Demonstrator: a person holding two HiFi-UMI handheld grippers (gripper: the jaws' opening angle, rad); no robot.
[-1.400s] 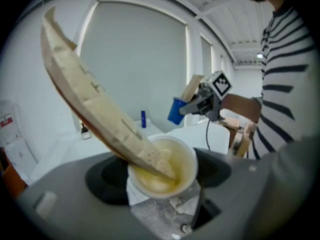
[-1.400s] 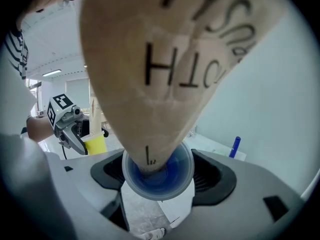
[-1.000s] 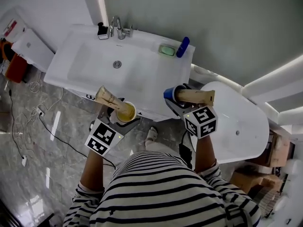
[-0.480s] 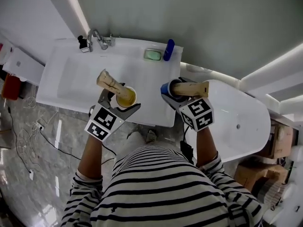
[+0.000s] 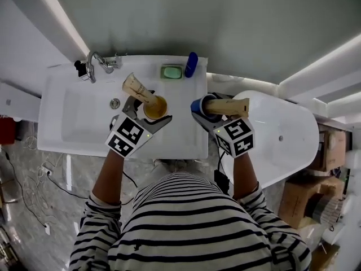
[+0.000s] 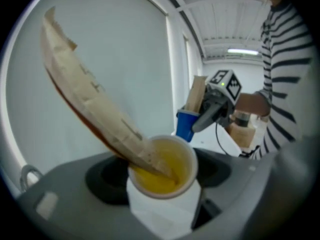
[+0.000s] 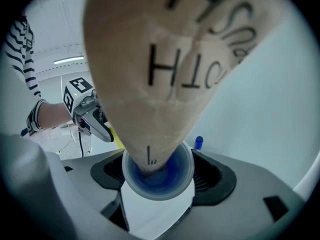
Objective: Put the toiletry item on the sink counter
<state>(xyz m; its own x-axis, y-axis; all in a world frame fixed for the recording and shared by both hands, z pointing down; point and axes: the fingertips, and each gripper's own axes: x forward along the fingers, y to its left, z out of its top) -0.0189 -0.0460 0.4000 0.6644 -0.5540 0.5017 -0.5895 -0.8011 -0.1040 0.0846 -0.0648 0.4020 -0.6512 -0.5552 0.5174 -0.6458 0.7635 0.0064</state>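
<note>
My left gripper [image 5: 148, 113] is shut on a yellow cup [image 5: 154, 107] with a beige toiletry tube [image 5: 137, 88] leaning out of it. It hangs over the white sink counter [image 5: 186, 140], just right of the drain. In the left gripper view the yellow cup [image 6: 162, 169] sits between the jaws and the tube [image 6: 90, 104] slants up to the left. My right gripper [image 5: 206, 110] is shut on a blue cup [image 5: 198, 107] holding another beige tube [image 5: 228, 107], at the counter's right edge. The right gripper view shows that blue cup [image 7: 159, 176] and tube [image 7: 165, 69] close up.
A faucet [image 5: 97, 64] stands at the back left of the basin. A green soap [image 5: 171, 71] in its dish and a blue bottle [image 5: 191, 64] sit at the back right of the counter. A white oval tub [image 5: 287, 140] lies to the right, cardboard boxes beyond it.
Both grippers have come forward with their cups. The left one has passed from the sink's front edge to above the counter beside the drain. The right one now reaches the counter's right edge.
</note>
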